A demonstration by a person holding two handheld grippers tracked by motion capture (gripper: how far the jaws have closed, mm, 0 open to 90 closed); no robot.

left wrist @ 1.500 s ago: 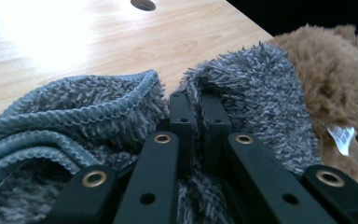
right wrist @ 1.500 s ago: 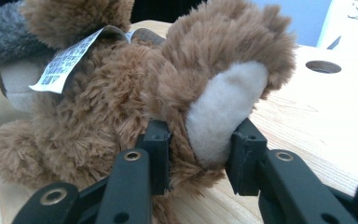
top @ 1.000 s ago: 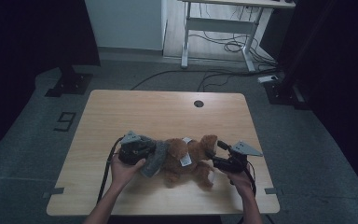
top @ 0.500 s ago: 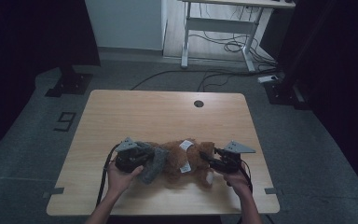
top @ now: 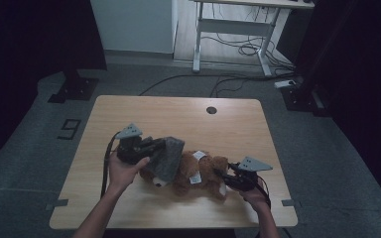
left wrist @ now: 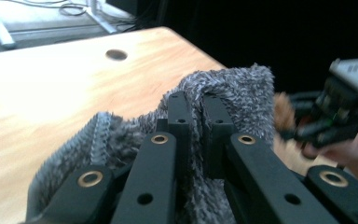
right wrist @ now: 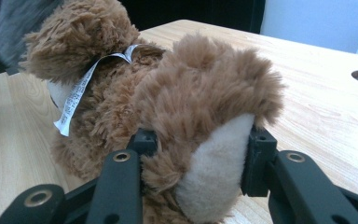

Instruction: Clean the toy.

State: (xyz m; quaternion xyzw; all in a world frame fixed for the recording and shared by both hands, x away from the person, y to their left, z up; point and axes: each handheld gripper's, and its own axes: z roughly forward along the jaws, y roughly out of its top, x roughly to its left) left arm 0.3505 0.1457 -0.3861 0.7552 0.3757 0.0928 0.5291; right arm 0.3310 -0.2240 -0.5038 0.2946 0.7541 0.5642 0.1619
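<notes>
Pinching a fold of the grey knit cloth (left wrist: 223, 93), your left hand-held gripper (top: 151, 148) has it clamped tight and lifted over the teddy bear's head. Your right hand-held gripper (right wrist: 198, 144) has just been closing and now squeezes the brown teddy bear (top: 198, 173) by a foot. It's lying near you on the tabletop (top: 178, 114).
</notes>
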